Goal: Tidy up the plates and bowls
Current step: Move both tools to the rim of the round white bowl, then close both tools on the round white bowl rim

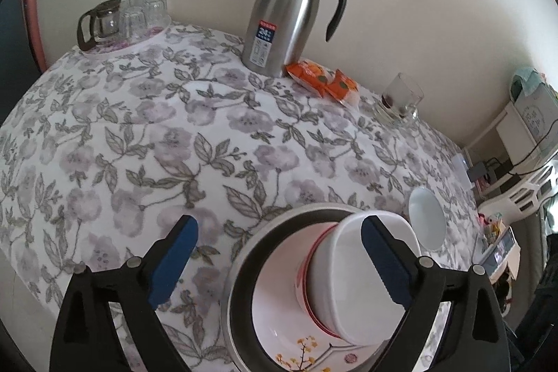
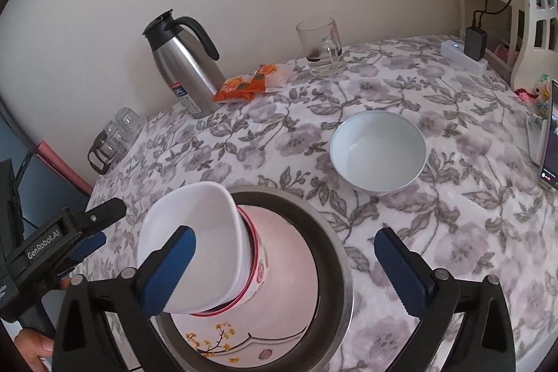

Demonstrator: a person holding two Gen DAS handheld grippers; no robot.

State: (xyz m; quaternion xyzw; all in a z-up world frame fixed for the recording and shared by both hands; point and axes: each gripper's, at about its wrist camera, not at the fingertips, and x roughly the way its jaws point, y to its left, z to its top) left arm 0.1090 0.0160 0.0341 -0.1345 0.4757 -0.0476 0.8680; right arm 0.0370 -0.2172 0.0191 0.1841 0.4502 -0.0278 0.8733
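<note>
A metal-rimmed dish (image 2: pixel 334 253) sits at the near edge of the bench (image 2: pixel 453 197), on a flowered cloth. Inside it lies a pink-white plate (image 2: pixel 289 330) with a yellow blossom sprig painted near its front. On that plate stands a red-banded bowl (image 2: pixel 259 271), and a white squarish bowl (image 2: pixel 195 232) is nested in it, tipped toward the left so its empty inside faces the right wrist camera. A separate round white bowl (image 2: pixel 378 150) stands empty on the cloth, apart from the dish and toward the bench's right side.

Along the far edge by the wall stand a steel jug (image 1: pixel 282 20) with a black lid and handle, orange snack packets (image 1: pixel 322 79) just beside its base, and a glass mug (image 1: pixel 399 101) with a dark residue at the bottom. At the far left corner a tray (image 1: pixel 139 40) carries upturned glasses and a small glass pot.

The left gripper (image 1: pixel 279 264) hangs over the dish with its jaws wide apart; one blue pad overlaps the white squarish bowl in its own view, the other is over bare cloth, and it holds nothing. The right gripper (image 2: pixel 284 271) is likewise spread wide above the dish, its left pad in front of the white squarish bowl, with no visible clamp on it.
</note>
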